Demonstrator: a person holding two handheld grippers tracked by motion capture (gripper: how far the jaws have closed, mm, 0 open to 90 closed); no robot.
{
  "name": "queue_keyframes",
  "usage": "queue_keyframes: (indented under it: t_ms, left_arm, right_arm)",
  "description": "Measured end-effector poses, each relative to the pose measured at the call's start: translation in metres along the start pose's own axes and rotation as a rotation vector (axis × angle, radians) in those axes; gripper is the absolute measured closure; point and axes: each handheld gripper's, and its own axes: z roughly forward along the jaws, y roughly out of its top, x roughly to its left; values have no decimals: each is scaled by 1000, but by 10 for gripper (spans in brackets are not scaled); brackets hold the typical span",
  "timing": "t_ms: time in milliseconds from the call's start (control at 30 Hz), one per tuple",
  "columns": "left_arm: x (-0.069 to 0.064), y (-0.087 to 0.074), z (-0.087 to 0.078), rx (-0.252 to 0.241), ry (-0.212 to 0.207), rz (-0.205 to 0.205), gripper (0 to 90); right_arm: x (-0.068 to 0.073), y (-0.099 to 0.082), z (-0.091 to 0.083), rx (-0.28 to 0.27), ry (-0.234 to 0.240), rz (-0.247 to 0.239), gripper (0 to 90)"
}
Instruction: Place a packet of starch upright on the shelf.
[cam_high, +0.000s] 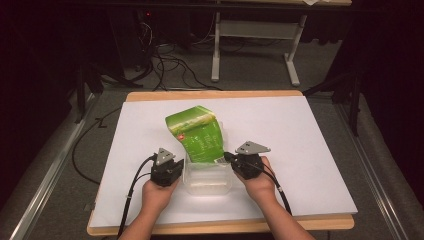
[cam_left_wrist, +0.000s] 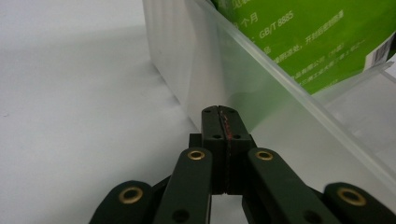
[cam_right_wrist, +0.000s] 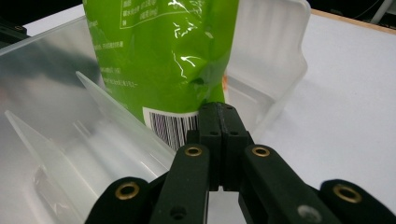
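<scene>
Leaning in the clear plastic container (cam_high: 207, 181), the green pouch (cam_high: 199, 135) looks light, soft and slippery, so its stiffer top seam seems the best hold, while the left gripper (cam_left_wrist: 219, 112) beside the container and the right gripper (cam_right_wrist: 218, 108) at the pouch's lower edge are both clenched on nothing.

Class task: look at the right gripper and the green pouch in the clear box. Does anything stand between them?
Nothing visible does. The right gripper, shut, sits at the box rim, its fingers right up against the pouch by its barcode; whether they touch cannot be told. The left gripper is at the box's other side, outside the wall.
</scene>
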Motion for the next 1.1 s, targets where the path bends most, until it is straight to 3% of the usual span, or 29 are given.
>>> queue_keyframes:
  t_ms: [267, 433, 600, 667, 700, 833, 1100]
  left_arm:
    - [-2, 0, 0, -1, 6, -4, 900]
    - [-2, 1, -6, -23, 23, -6, 874]
    - [0, 2, -10, -45, 59, -12, 829]
    - [1, 3, -12, -52, 70, -15, 816]
    - [2, 3, -13, -60, 76, -17, 796]
    - [2, 3, -13, -63, 80, -13, 787]
    - [-2, 3, -13, -68, 79, -9, 753]
  right_arm:
    - [0, 1, 2, -8, 19, -3, 900]
    - [-6, 19, -25, -118, 17, 19, 849]
    - [-5, 34, -28, -178, 54, 53, 747]
    - [-4, 41, -26, -202, 49, 50, 654]
    - [-4, 46, -22, -220, 53, 68, 562]
    - [-6, 56, -11, -242, 61, 102, 427]
    - [-11, 63, 17, -201, 85, 129, 361]
